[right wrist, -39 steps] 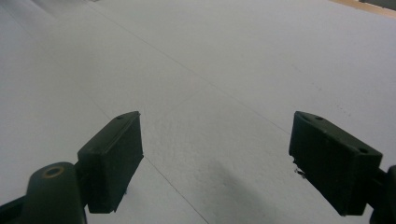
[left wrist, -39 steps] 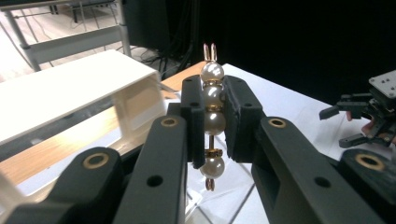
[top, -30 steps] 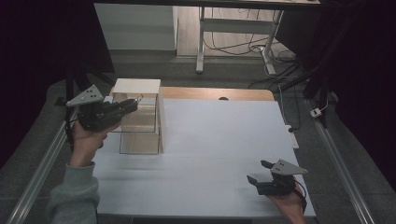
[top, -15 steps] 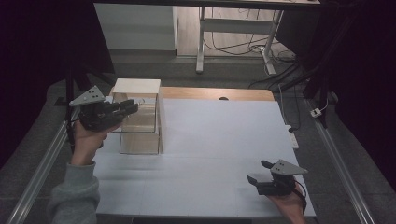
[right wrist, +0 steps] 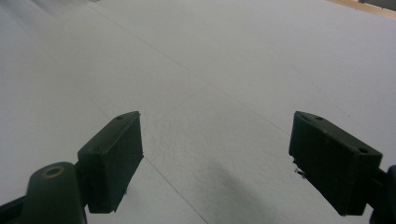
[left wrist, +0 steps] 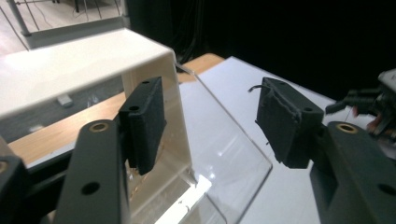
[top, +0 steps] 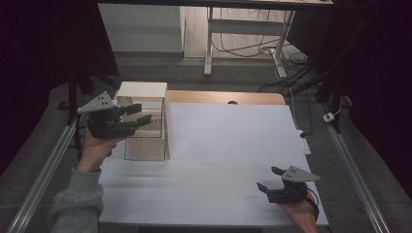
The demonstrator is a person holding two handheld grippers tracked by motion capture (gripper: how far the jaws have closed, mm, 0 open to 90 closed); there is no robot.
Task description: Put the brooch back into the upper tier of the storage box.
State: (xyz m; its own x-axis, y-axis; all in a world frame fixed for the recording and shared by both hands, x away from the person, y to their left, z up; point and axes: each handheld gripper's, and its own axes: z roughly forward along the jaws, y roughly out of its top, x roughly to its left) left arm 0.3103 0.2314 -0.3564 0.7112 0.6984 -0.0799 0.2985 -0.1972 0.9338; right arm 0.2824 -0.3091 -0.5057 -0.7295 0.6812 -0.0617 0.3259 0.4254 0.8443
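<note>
Left tool [top: 137, 114] up at the clear box [top: 145, 141], far-left part of the white bench [top: 218, 145], jaws just been opening, now part spread w/ nothing pinched. In left tool view: one pad [left wrist: 144, 123] beside the cream lid's [top: 142, 90] side wall, other pad [left wrist: 287, 123] out over the clear front panel [left wrist: 224, 154]; touching or not, can't tell. Box upright, lid seated on top, clear walls w/ pale stuff on its floor, too dim to name. Right tool [top: 268, 178] low at near-right corner of bench, well apart from box, spread wide, empty, aimed across bare white surface. Judgement: looks like a release at the box just done; whether lid goes on or comes off, unclear from this. Prob. early or between steps: right tool idle, no other items on bench.
</note>
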